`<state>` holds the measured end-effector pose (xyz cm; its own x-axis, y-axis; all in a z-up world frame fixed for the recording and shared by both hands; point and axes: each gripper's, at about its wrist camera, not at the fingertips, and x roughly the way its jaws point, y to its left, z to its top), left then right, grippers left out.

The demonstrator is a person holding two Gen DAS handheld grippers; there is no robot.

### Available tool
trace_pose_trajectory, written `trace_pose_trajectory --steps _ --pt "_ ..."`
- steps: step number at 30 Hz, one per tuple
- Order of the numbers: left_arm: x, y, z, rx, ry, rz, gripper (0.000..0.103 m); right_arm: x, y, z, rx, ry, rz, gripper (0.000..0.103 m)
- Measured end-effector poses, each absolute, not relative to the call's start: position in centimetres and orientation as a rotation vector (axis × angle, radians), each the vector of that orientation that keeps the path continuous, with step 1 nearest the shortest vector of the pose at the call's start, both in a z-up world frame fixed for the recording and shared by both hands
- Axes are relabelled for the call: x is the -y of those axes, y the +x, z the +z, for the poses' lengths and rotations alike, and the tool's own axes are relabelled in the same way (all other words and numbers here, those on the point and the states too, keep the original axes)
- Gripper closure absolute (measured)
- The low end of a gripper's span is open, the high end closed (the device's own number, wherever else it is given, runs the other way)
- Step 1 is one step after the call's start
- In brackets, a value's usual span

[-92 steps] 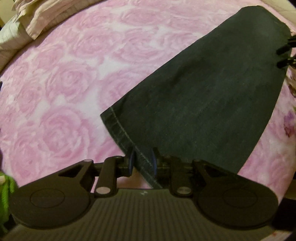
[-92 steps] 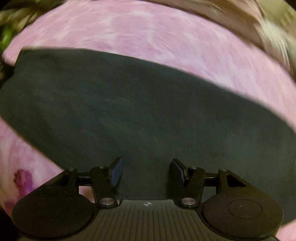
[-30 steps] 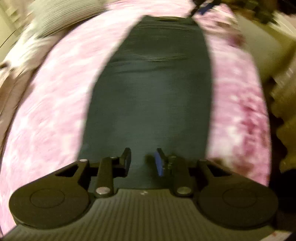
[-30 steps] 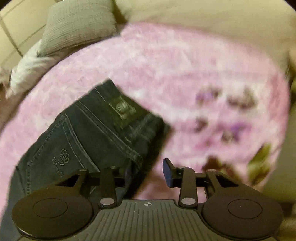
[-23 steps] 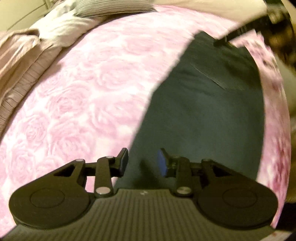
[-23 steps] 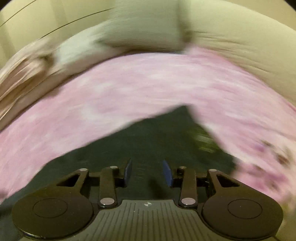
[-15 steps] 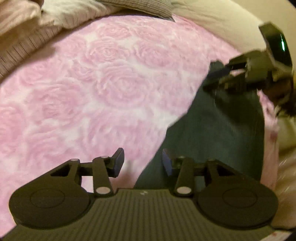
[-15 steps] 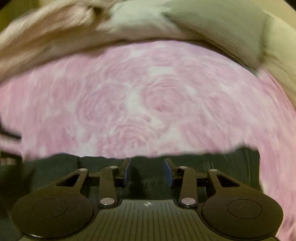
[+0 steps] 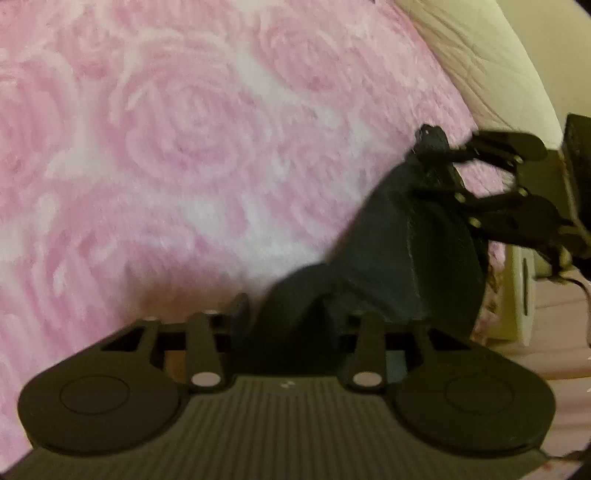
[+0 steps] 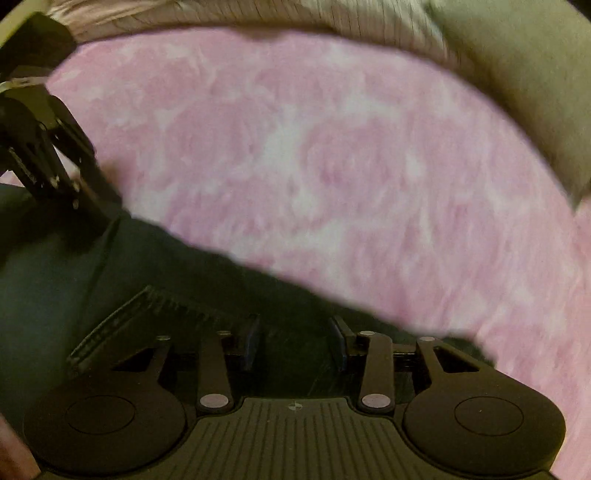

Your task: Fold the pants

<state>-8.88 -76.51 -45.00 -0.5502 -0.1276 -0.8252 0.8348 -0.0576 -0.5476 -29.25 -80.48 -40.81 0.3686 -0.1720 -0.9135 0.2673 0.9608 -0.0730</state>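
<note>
The dark denim pants [image 9: 388,258] lie on a pink rose-patterned bedspread [image 9: 184,147]. My left gripper [image 9: 288,306] points steeply down at their near edge. Its jaws are closing on a raised fold that fills the gap and hides the right pad. The cloth runs up and right to my right gripper [image 9: 430,166]. In the right wrist view the right gripper [image 10: 295,339] stands over the pants [image 10: 166,266]. Its jaws are opening, both pads are bare, and denim lies below and between them. The left gripper [image 10: 99,210] sits at the pants' far left edge.
A cream cushion [image 9: 480,55] borders the bed at the top right, with white furniture [image 9: 517,295] beyond the bed's right edge. A grey-green pillow [image 10: 517,74] and a striped blanket [image 10: 369,18] line the far side. Bare bedspread [image 10: 332,166] stretches ahead of both grippers.
Both grippers have rolled and dropped onto the pants' edge. Denim that lay flat beside the left jaws now bunches up between them. The right gripper looks nearer in the left wrist view.
</note>
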Motion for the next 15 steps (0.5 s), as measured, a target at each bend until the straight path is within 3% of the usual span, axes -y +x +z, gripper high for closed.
trace_pose_trajectory --steps 1,2,7,9,15 --pt "76.4 -9.0 -44.7 -1.508 0.792 -1.703 0.097 80.4 -29.0 -41.1 -1.15 0.058 -0.27 0.062" --pt "76.2 -9.2 -44.1 -1.496 0.802 -1.708 0.1 80.5 -28.7 -41.6 -1.153 0.028 -0.263 0.06" --pt "74.5 -9.4 -40.5 -1.315 0.745 -1.72 0.101 82.2 -29.3 -43.2 -1.158 0.055 -0.229 0.051" --pt "73.4 -7.9 -39.9 -1.324 0.612 -1.623 0.101 82.3 -29.7 -43.1 -1.155 0.06 -0.236 0.05" --pt "72.9 -7.3 -41.6 -1.336 0.658 -1.506 0.102 82.1 -30.1 -43.1 -1.129 0.061 -0.252 0.05"
